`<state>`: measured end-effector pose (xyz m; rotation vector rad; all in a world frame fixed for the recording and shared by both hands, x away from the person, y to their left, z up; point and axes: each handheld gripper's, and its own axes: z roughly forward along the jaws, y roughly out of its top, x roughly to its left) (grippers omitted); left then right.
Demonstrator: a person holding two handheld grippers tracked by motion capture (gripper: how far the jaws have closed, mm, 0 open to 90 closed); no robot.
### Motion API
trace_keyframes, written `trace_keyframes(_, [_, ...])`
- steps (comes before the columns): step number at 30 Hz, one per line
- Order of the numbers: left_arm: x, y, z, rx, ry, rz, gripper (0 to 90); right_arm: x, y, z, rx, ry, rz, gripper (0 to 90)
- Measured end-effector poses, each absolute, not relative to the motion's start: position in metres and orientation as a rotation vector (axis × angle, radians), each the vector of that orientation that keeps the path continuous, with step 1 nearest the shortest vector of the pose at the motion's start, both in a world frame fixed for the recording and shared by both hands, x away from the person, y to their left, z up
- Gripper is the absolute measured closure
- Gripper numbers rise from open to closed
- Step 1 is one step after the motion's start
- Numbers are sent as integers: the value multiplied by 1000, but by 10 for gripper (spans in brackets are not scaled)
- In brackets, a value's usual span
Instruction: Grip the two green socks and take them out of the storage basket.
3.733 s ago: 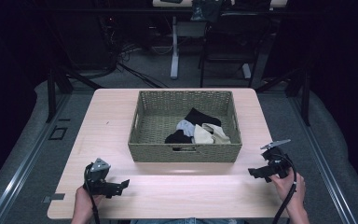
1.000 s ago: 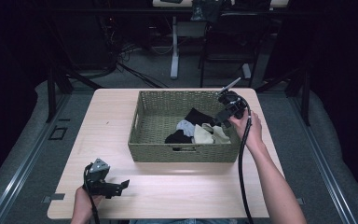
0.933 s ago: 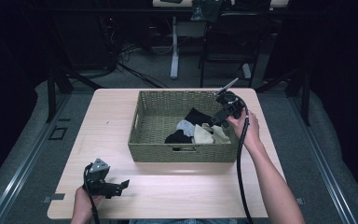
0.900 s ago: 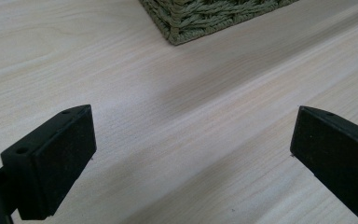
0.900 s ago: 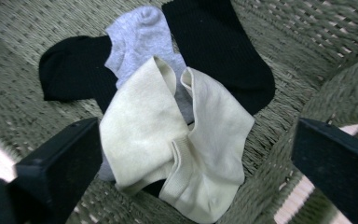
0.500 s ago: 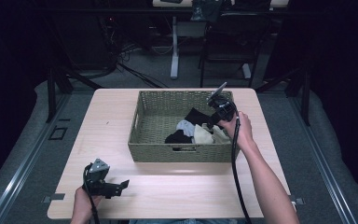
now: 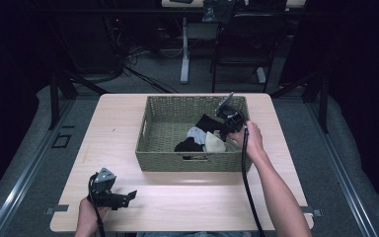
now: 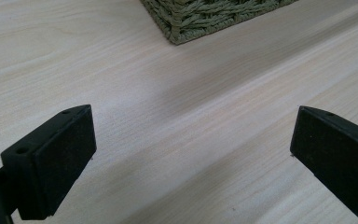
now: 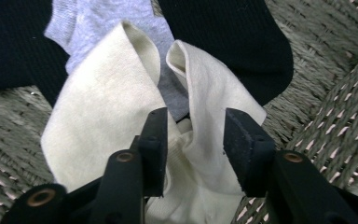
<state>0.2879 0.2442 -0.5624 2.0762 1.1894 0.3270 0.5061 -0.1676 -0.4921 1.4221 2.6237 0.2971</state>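
Broadly, we start with the table (image 7: 177,207): pale wood, bare along its near half, so we have plenty of open room there for setting anything down. The woven basket (image 7: 158,148) sits mid-table toward the far side, its walls tall on all four sides.

Our right gripper (image 9: 193,140) is down inside the basket's right end, close to the right wall. Its jaws stand narrowed around a fold of the cream sock (image 9: 98,126) but, as far as we can tell, not yet pressed together; a gap shows between them. The cream sock lies on top of a grey sock (image 9: 88,23), with black socks (image 9: 223,37) behind and to the side.

Risks as we judge them: closing here may pinch only one loose flap, which could slip out on the lift, or may catch the grey layer beneath and drag it along. The weave beside the jaw could snag a tip. The basket wall leaves little sideways room on the right, so the clear way out is straight up.

Our left gripper (image 8: 191,154) hovers low over bare tabletop near the front-left edge, jaws spread wide, holding nothing, well apart from the basket corner (image 8: 177,32).
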Motion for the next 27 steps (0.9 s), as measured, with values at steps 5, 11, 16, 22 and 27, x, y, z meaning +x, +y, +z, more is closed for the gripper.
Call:
trace_keyframes(5, [288,245,-562,2079,1192,326,2,508,-170,-496,1483,2588,323,790])
trace_keyframes(11, [288,245,-562,2081,1191,325,2,506,-174,-487,1485,2577,308,874])
trace_keyframes(16, [288,244,-562,2085,1187,321,2,502,-178,-470,1489,2539,369,874])
trace_keyframes(22, [288,244,-562,2079,1191,327,2,498,-179,-450,1457,2520,399,875])
trace_keyframes(27, [288,244,-562,2078,1192,328,2,495,-180,-435,1450,2507,423,874])
